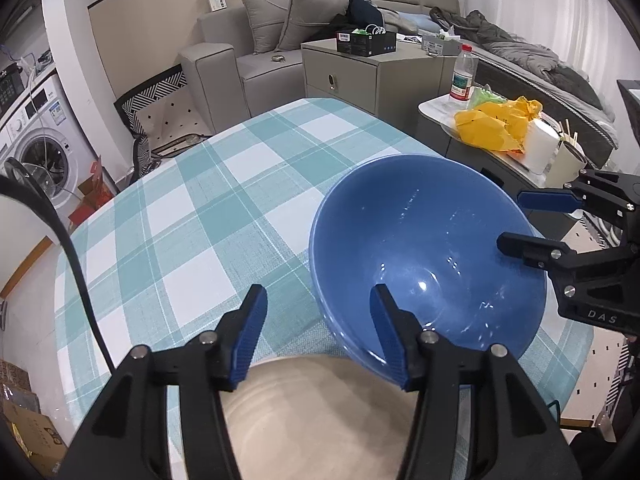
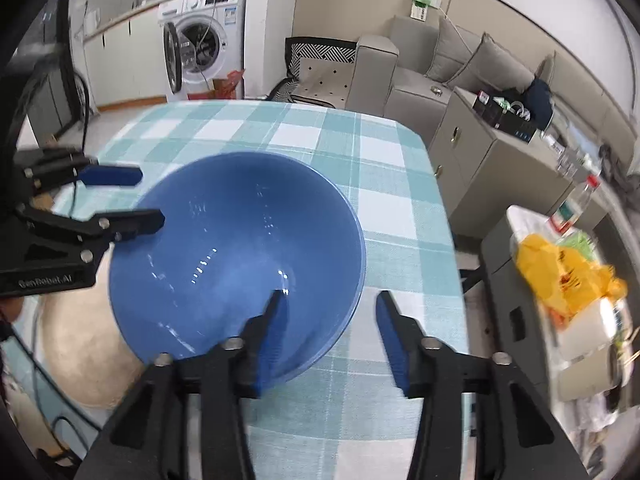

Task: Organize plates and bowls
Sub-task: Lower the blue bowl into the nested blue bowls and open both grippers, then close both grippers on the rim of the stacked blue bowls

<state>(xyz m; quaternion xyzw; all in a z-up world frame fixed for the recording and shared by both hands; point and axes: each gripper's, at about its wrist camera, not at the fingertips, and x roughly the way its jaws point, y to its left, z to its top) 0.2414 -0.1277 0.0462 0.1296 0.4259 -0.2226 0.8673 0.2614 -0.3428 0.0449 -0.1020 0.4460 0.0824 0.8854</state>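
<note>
A blue bowl [image 1: 424,248] [image 2: 236,252] rests on a beige plate [image 1: 320,400] [image 2: 76,340] lying on the checked tablecloth [image 1: 192,216]. My left gripper [image 1: 318,296] [image 2: 151,197] straddles the bowl's near-left rim, one finger inside the bowl and one outside. A gap shows beside each pad, so it is open. My right gripper [image 2: 329,298] [image 1: 510,220] straddles the opposite rim the same way, also open, its outer finger clear of the bowl wall. Much of the plate is hidden under the bowl and the fingers.
A low side table [image 1: 436,110] to the right carries a yellow bag [image 1: 496,124], a water bottle [image 1: 463,74] and a white roll [image 1: 540,146]. A grey cabinet [image 1: 360,76], a sofa [image 1: 224,68] and a washing machine [image 2: 200,48] stand beyond the table's far edge.
</note>
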